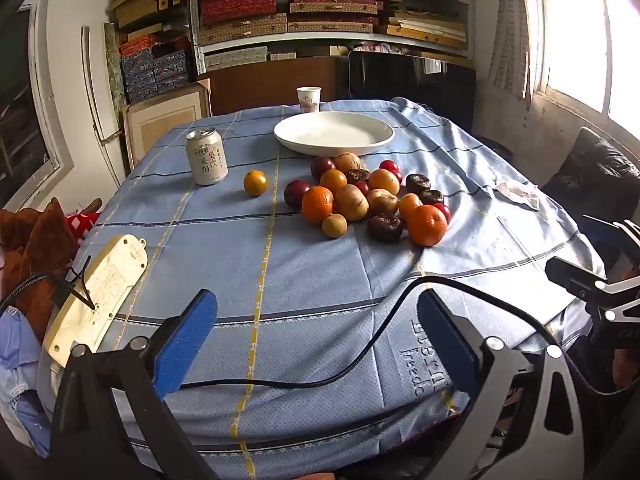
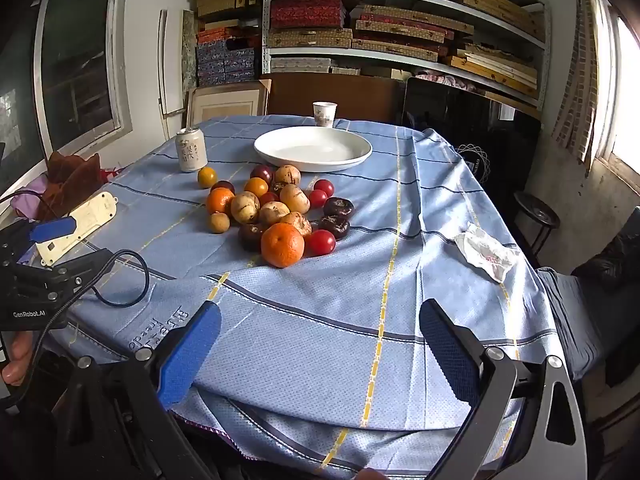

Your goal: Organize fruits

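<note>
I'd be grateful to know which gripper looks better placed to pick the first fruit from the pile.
Probably right: the pile's nearest orange lies almost straight ahead of the open right gripper, while for the left gripper it sits off to one side.

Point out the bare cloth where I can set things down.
Free: the near cloth between both open grippers and the fruit pile; the strip between pile and crumpled tissue; the white plate itself. Crowded: pile against the plate; can beside it.

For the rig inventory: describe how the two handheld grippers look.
Each gripper, left and right, has black arms with silver bolts and blue textured pads. A black cable loops by the left one, whose body reads GenRobot.AI in white.
</note>
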Available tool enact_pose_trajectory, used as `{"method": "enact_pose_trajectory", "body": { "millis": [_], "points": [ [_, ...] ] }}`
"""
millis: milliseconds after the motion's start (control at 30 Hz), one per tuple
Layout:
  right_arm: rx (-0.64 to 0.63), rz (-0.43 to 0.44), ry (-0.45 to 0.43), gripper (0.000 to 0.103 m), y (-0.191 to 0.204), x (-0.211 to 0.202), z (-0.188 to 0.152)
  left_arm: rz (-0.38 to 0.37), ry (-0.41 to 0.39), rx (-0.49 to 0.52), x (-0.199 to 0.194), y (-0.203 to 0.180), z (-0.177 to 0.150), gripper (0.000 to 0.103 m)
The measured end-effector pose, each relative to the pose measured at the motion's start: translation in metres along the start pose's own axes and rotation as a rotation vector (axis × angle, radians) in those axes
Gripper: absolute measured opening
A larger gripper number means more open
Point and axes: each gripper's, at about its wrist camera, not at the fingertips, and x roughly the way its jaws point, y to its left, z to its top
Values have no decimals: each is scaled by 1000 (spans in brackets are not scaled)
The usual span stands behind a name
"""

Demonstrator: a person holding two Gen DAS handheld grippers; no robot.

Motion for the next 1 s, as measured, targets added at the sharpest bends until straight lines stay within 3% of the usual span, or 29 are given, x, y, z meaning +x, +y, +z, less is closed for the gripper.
{"method": "enact_pose_trajectory", "body": {
  "millis": [1000],
  "points": [
    [-1,0,23,100,1,4,-1,-3,15,10,6,-3,-5,98]
  ]
}}
